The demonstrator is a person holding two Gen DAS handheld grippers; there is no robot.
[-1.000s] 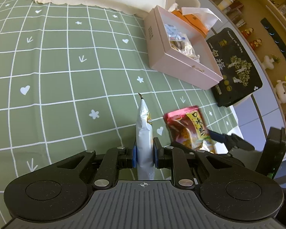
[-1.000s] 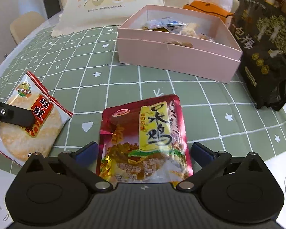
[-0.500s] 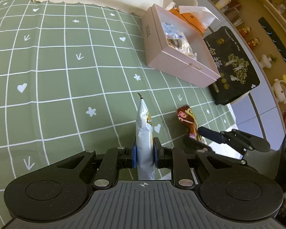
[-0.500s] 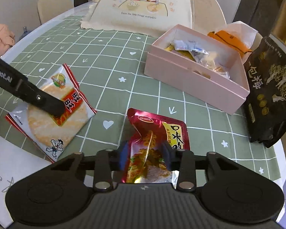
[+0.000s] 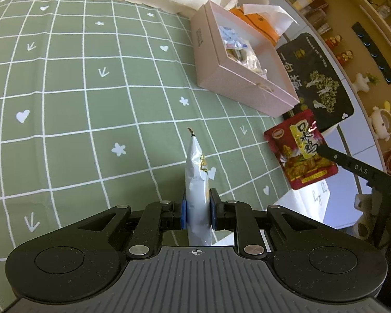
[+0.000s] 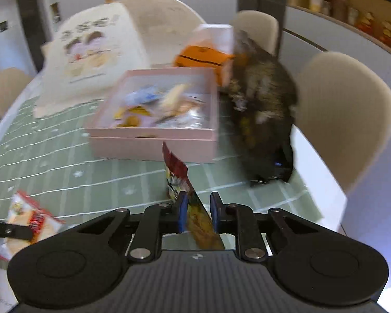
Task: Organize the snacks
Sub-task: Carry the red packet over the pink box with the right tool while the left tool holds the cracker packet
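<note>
Red foil, thin and crinkly, marks the red snack pouch (image 6: 178, 174), which is pinched edge-on between the jaws of the right gripper (image 6: 197, 215) and is held clear of the green checked worktop (image 5: 91, 83). In the left wrist view the same pouch (image 5: 299, 148) is seen at 3 o'clock, lifted, with the pink box (image 5: 237, 60) at 1 o'clock beyond it. The pouch is judged light, soft and slippery; it is best taken by a sealed edge, where the foil is flat, since a squeeze across the filled middle could crush the contents or let it slide. The left gripper (image 5: 197, 212) is closed on the white rice-cracker packet (image 5: 196, 180), held upright and edge-on; it too is judged light and brittle inside.

Compared with a second ago, the red pouch is no longer flat on the worktop between spread jaws: it has been clamped and raised, and the right view has swung towards the box, blurred. The left gripper and its packet are unchanged.
</note>
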